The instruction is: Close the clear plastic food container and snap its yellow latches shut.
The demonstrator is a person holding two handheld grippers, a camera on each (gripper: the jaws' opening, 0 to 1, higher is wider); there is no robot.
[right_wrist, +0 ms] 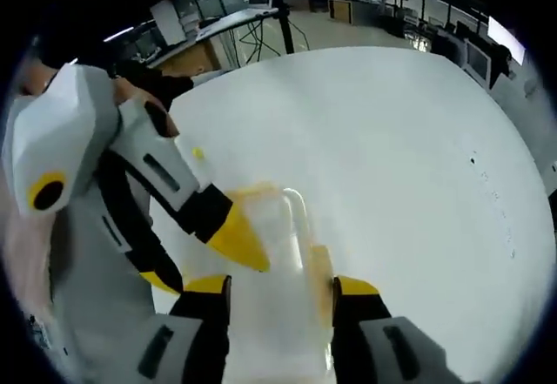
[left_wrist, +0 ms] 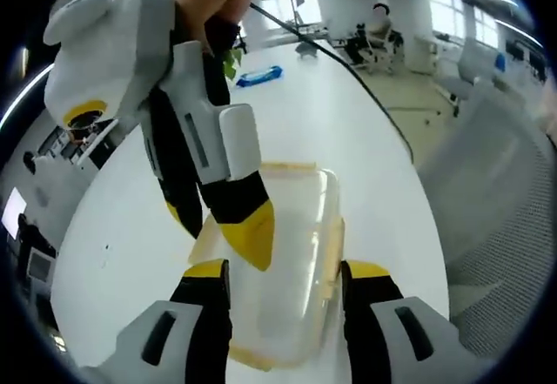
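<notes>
While both grippers [left_wrist: 283,272] [right_wrist: 280,284] straddle container [left_wrist: 291,227] | jaws wide, gripping nothing | no legible writing

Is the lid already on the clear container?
Yes, the lid lies on the clear container. Whether its yellow latches are snapped, I cannot tell.

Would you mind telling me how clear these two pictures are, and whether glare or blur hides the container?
Left gripper view: fairly sharp; the container is readable on the white table, bright windows behind, strong fisheye bending at the edges. Right gripper view: softer; the container washes out against the glaring table, and the left gripper close in is blurred.
</notes>
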